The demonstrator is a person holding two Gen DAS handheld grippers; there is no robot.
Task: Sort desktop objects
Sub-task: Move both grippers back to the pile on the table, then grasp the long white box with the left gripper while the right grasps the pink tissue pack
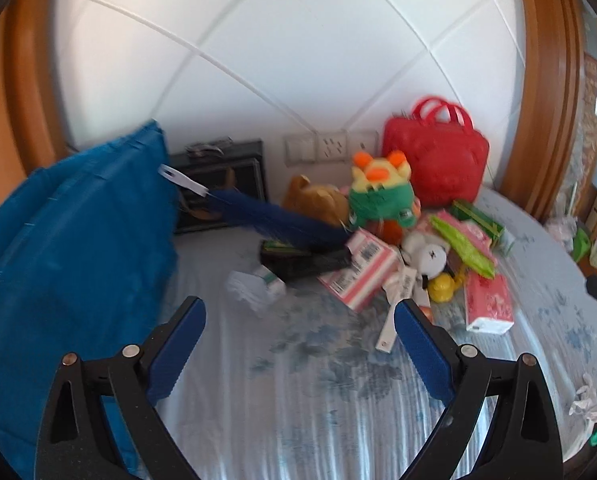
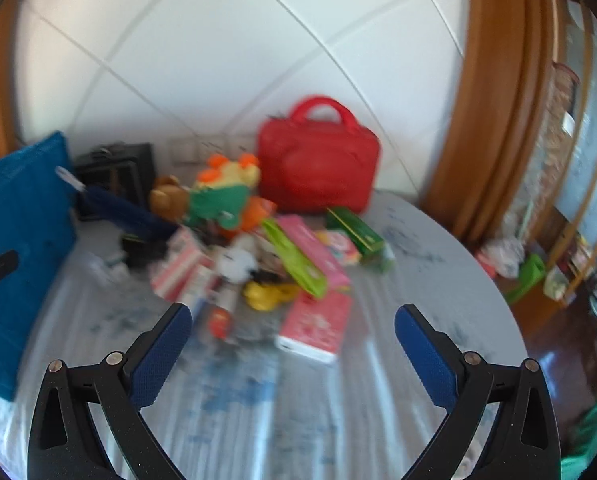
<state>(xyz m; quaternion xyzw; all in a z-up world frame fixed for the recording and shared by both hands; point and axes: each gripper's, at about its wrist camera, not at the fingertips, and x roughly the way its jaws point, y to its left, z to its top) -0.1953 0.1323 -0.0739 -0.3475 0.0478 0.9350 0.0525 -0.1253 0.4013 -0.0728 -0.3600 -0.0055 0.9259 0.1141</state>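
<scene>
My left gripper [image 1: 298,316] fills the bottom of its frame with both blue pads spread wide and nothing between them; my right gripper [image 2: 292,320] stands the same way, wide apart and holding nothing. Under both lies the pale blue flowered cloth [image 1: 298,400] of the table.

Just past my left fingertips, at frame centre, sit a crumpled white packet [image 1: 250,286] and a pink-and-white striped box [image 1: 358,276]; to its right a red tissue pack [image 1: 488,306] lies flat. In the right view that same pack [image 2: 316,326] lies in the gap between my pads, a little beyond them, with a yellow toy [image 2: 264,296] just above and left of it.

Farther in, the heap holds a white plush [image 1: 428,256], a lime-green pouch [image 1: 464,246] slanting over pink packets, and a dark green box [image 1: 478,216]. A dark blue folded umbrella [image 1: 274,220] lies slantwise at centre left, across a black box [image 1: 302,260].

Behind them a green-and-yellow plush with orange ears [image 1: 380,192] stands upright beside a brown plush [image 1: 314,198]. At the rear, against the white tiled wall [image 1: 258,60], are a red handbag [image 1: 436,160] upper right and a black case [image 1: 226,176] centre left. A large blue bag [image 1: 66,248] fills the left edge.
</scene>
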